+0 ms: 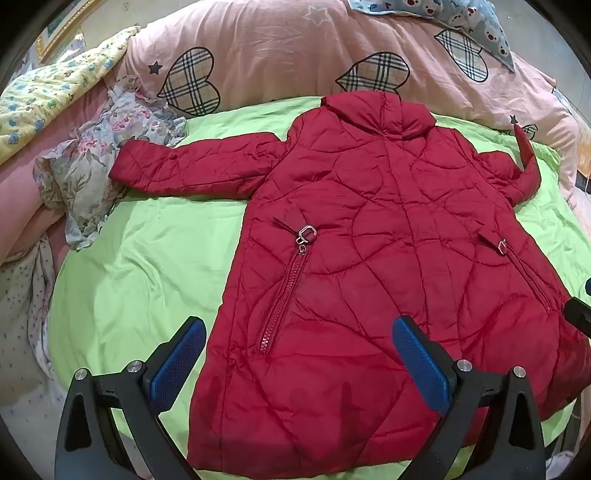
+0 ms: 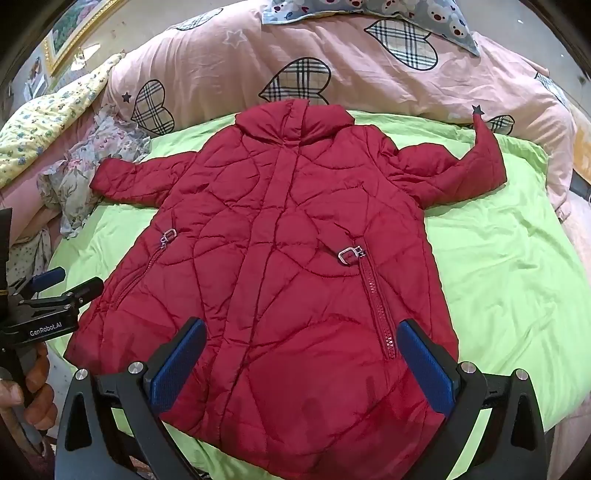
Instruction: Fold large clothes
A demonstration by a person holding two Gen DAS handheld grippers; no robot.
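A red quilted coat (image 1: 369,240) lies flat, front up, on a green sheet (image 1: 140,266), collar away from me. Its left sleeve (image 1: 192,166) stretches out flat to the left. Its right sleeve (image 2: 458,173) is bent, with the cuff pointing up. My left gripper (image 1: 299,328) is open and empty above the hem on the coat's left side. My right gripper (image 2: 303,328) is open and empty above the hem (image 2: 295,424) on the coat's right side (image 2: 295,240). The left gripper also shows in the right wrist view (image 2: 70,280) at the left edge.
A pink duvet with plaid hearts (image 1: 280,55) is bunched behind the coat. A floral garment (image 1: 96,166) lies by the left cuff. A yellow quilt (image 1: 55,85) is at far left. A grey bear-print pillow (image 2: 369,11) sits at the back.
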